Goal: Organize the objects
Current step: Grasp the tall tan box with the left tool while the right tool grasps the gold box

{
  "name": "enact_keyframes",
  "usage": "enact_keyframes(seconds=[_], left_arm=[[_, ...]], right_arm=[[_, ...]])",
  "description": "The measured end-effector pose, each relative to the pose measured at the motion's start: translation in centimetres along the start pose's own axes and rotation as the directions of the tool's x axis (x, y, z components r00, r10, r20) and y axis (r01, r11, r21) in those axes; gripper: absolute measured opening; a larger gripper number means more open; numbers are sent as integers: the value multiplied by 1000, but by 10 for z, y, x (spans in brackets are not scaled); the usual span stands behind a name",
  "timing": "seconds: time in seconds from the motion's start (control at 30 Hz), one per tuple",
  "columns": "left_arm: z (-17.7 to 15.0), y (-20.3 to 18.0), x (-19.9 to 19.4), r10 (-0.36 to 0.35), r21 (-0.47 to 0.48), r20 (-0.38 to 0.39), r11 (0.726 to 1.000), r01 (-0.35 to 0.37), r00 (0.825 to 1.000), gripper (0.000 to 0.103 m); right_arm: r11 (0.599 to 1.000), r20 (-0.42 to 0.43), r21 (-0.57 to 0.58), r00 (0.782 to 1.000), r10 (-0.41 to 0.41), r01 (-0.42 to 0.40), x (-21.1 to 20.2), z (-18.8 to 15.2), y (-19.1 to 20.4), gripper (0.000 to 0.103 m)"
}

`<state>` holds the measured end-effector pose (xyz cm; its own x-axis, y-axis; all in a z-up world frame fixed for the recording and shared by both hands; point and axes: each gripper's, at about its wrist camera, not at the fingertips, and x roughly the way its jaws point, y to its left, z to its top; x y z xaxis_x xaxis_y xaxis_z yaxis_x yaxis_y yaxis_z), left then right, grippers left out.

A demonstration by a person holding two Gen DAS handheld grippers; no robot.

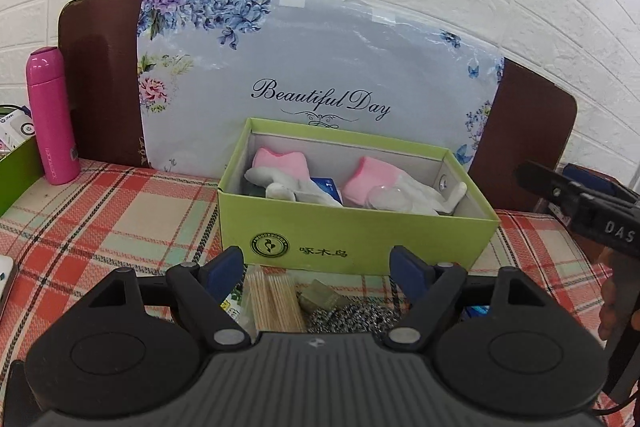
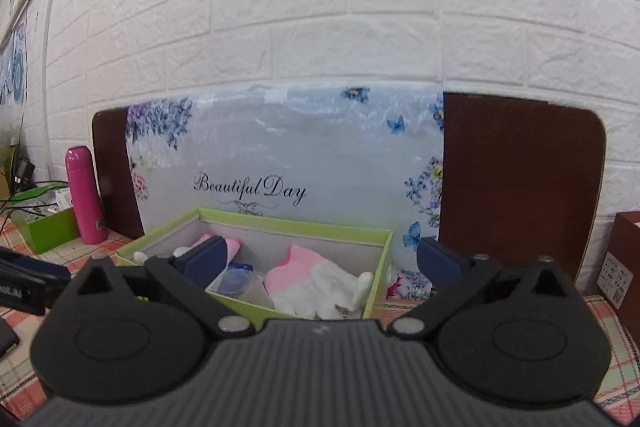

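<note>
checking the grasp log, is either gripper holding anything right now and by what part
Nothing is held. The left gripper is open above the toothpicks, and the right gripper is open above the green box.

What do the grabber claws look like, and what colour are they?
The left gripper and right gripper look the same: black plastic, with a ribbed grey-black middle, two big round discs, small silver pins and triangle holes in the arms. The fingertips wear dark blue pads. From the left camera, the right gripper's side shows white letters, "DAS", and a thin black cable.
</note>
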<state>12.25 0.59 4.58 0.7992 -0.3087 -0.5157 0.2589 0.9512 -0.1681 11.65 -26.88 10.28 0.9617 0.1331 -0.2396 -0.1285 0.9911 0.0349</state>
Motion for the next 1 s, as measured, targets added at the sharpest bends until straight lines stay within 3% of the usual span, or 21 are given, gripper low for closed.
enact_keyframes(seconds=[0.17,0.4,0.6,0.83,1.0], left_arm=[[-22,-5,-20,-20,-5,-35,1000,20,999,83],[-71,-14,-25,-37,-7,-180,999,37,983,83],[-97,-25,-26,22,39,-244,999,-13,970,83],[-107,-31,-19,28,60,-276,998,-13,961,83],[-111,-29,-12,37,61,-295,998,-20,955,71]], right_arm=[[1000,39,29,999,4,-6,-52,-2,1,103],[996,-107,87,994,-6,16,-90,-54,12,103],[993,-248,112,969,-18,47,-97,-94,25,103],[993,-270,112,963,-11,43,-100,-102,33,103],[995,-301,86,954,-14,42,-86,-106,42,103]])
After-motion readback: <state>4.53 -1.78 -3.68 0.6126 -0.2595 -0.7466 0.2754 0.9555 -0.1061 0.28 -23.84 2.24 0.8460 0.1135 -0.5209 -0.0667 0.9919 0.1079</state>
